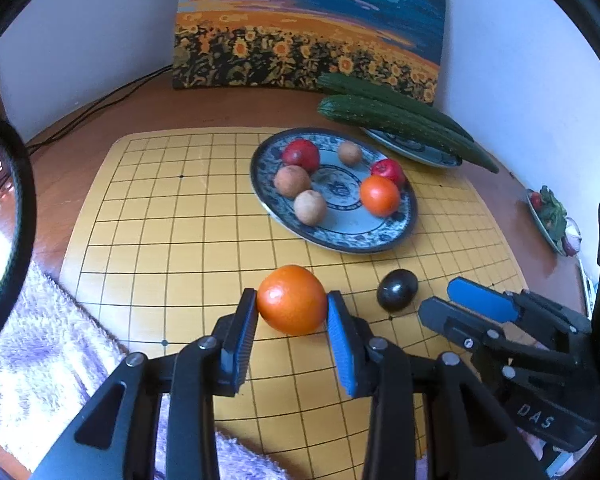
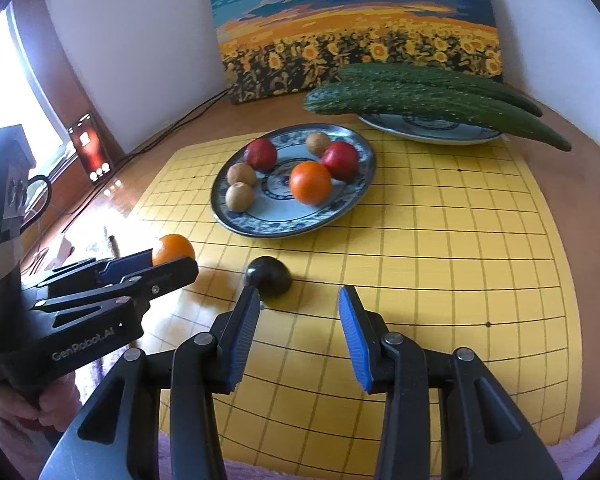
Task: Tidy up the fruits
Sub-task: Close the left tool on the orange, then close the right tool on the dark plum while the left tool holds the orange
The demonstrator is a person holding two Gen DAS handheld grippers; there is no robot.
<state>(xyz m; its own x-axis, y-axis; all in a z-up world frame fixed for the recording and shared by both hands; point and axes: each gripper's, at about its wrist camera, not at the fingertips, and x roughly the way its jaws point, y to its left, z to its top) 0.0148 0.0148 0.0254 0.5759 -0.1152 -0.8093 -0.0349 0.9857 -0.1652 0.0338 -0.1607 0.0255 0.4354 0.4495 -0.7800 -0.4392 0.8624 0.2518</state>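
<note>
Two tools were seen: the left tool (image 1: pixel 292 312) pinched an orange (image 1: pixel 291 300); the spread, empty right tool (image 2: pixel 299 320) was nearer the dark fruit (image 2: pixel 268 277), just beyond its left pad.

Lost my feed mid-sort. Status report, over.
Left gripper shut on orange. Right gripper open, empty, just short of dark fruit. Path to fruit plate clear.
</note>
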